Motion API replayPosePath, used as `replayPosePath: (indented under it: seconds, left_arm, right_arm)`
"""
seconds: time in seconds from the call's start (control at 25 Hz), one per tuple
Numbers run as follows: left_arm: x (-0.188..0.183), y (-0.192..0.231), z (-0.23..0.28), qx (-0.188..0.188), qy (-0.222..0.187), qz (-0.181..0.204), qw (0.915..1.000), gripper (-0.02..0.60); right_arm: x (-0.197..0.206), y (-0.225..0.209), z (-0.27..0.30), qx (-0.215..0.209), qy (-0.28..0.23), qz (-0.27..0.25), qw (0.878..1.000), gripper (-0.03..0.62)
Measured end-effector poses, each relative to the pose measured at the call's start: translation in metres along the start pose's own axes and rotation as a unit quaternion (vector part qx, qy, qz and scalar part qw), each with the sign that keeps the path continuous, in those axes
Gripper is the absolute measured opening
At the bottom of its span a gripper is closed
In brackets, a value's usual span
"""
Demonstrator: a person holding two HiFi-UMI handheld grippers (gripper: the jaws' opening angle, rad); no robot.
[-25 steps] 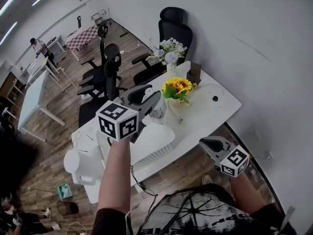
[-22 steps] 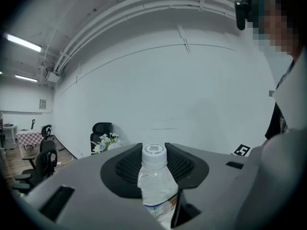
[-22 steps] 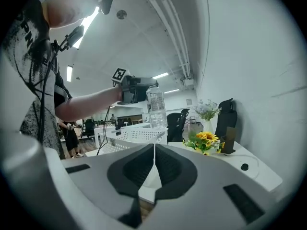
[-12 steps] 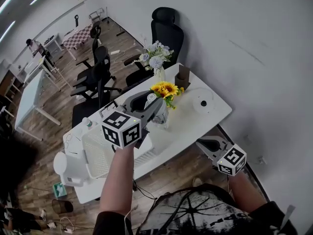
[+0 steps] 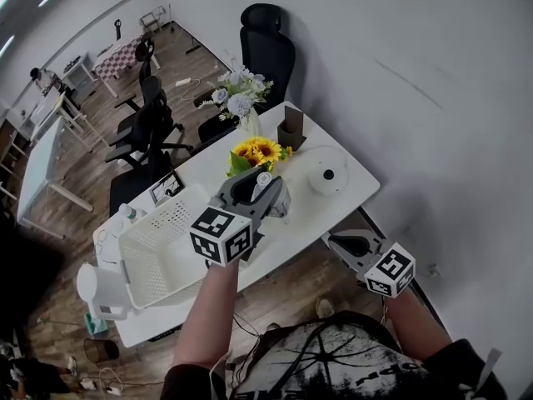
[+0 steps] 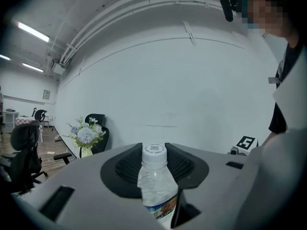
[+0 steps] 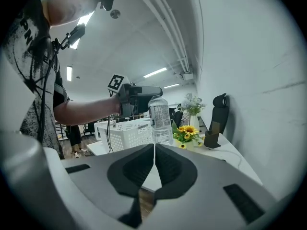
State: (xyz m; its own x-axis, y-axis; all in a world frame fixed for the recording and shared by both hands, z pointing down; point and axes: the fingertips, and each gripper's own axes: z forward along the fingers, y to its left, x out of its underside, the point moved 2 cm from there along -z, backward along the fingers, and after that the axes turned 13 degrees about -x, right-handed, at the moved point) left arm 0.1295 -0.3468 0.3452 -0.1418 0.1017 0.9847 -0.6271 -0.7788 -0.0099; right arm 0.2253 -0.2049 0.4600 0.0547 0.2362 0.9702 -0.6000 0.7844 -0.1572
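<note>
Over the last second we have carried the water bottle (image 5: 275, 200) sideways. In the head view the left gripper (image 5: 254, 192) now sits just in front of the sunflowers (image 5: 256, 151) rather than to their left, and the white basket (image 5: 158, 252) lies off to its left. The hold has not changed, so the bottle stays upright over the white table (image 5: 333, 202). The left gripper view shows what the head view hides: the jaws are closed on the bottle's body below the cap. Only the right gripper view shows the right gripper (image 7: 154, 152) pressed shut on nothing. It also shows the bottle side-on beside the basket, its base hidden, so we cannot tell whether it touches the table.
</note>
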Motion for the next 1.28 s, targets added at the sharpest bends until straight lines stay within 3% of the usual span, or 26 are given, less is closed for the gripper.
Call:
replayPosePath:
  seconds: [0.4, 0.72, 1.28]
  left_arm:
    - [0.054, -0.018, 0.035, -0.030, 0.004, -0.006, 0.9995, 0.152]
    - [0.097, -0.023, 0.057, -0.052, 0.012, 0.013, 0.9985, 0.153]
    - [0.142, -0.020, 0.084, -0.075, 0.031, 0.007, 0.9967, 0.153]
  right_arm:
    - [0.017, -0.021, -0.015, -0.021, 0.024, 0.011, 0.999, 0.025]
    - [0.035, -0.035, -0.023, -0.031, 0.049, 0.022, 0.998, 0.025]
    - [0.047, -0.066, -0.022, -0.042, 0.060, 0.041, 0.996, 0.025]
